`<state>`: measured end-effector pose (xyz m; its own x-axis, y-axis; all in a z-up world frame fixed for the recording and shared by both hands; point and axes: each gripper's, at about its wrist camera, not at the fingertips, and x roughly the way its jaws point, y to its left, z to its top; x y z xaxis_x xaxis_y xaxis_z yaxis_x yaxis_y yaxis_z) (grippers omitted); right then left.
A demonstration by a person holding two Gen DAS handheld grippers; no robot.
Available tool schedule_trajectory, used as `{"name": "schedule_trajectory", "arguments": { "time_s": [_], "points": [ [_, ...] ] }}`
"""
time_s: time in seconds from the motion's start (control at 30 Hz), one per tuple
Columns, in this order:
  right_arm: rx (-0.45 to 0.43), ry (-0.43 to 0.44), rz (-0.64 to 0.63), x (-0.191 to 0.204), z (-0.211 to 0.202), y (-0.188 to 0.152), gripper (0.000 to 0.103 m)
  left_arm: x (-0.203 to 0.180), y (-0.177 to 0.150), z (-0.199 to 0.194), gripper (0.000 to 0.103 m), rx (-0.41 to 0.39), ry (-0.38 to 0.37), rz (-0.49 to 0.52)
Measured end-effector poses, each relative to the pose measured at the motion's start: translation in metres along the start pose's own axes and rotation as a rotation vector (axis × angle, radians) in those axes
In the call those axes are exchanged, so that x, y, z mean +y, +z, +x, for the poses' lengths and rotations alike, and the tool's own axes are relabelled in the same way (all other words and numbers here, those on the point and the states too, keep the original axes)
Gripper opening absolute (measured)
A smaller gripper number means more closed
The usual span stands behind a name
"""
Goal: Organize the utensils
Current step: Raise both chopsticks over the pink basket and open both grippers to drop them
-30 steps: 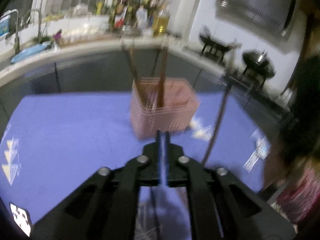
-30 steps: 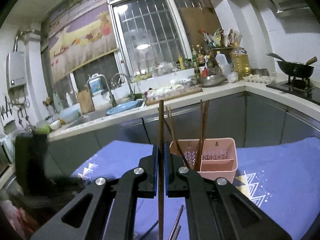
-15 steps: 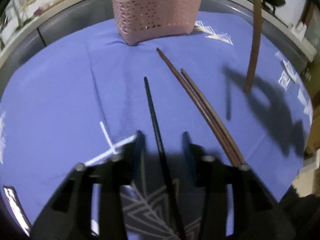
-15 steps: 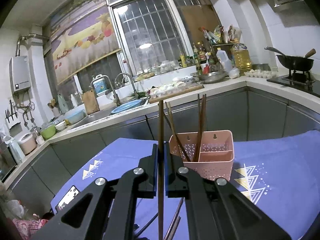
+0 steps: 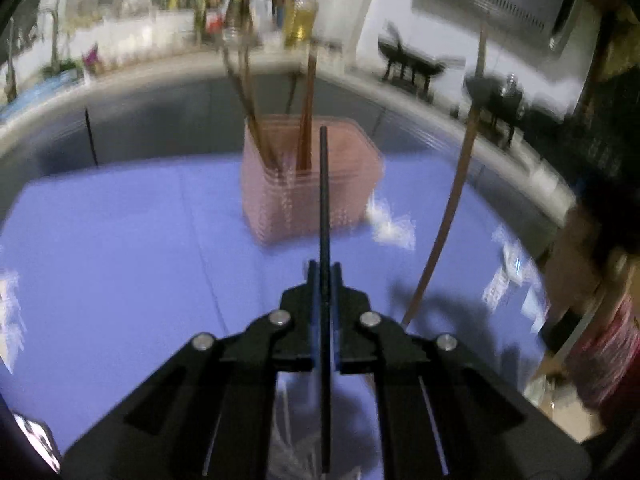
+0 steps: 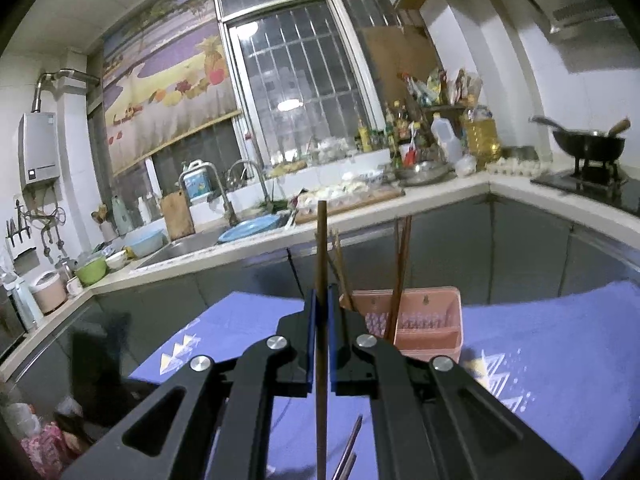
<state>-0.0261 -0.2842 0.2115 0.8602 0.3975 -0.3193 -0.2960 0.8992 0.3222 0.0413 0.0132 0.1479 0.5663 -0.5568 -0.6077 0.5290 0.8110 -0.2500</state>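
Chopsticks were the business at hand, and each gripper held one. The left gripper (image 5: 324, 276) had just closed its jaws on a thin black chopstick (image 5: 323, 200), pinched upright between the pads. The right gripper (image 6: 319, 304) was clamped on a brown wooden chopstick (image 6: 320, 248), also standing upright.

Beyond both sets of fingers stood the pink perforated basket (image 6: 424, 328) on the purple tablecloth (image 6: 560, 340), with several brown chopsticks (image 6: 402, 264) already leaning in it. So the sorting looked partly done: two sticks were in hand and not yet dropped in, and at least two more chopstick tips (image 6: 350, 448) lay on the cloth near the right gripper.

The left view was smeared by motion blur, so the basket's compartments could not be read there, and the lying chopsticks were cut off at the frame's edge.
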Motion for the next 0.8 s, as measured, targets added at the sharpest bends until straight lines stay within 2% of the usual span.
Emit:
{"name": "schedule_trajectory", "arguments": {
  "time_s": [0.13, 0.3, 0.5, 0.67, 0.8],
  "points": [
    [-0.094, -0.043, -0.011, 0.001, 0.009, 0.025, 0.006, -0.008, 0.054, -0.020, 0.004, -0.186, 0.023, 0.012],
    [-0.232, -0.143, -0.010, -0.004, 0.032, 0.053, 0.006, -0.023, 0.104, -0.013, 0.004, -0.412, 0.163, 0.070],
    [-0.274, -0.186, -0.029, -0.018, 0.078, 0.061, 0.006, -0.011, 0.131, 0.032, 0.004, -0.469, 0.234, 0.062],
    [-0.219, -0.189, -0.044, -0.034, 0.114, 0.049, 0.006, 0.001, 0.138, 0.064, 0.004, -0.475, 0.221, 0.038],
    [-0.139, -0.174, -0.018, -0.049, 0.132, 0.027, 0.006, 0.009, 0.127, 0.091, 0.004, -0.445, 0.229, 0.033]
  ]
}}
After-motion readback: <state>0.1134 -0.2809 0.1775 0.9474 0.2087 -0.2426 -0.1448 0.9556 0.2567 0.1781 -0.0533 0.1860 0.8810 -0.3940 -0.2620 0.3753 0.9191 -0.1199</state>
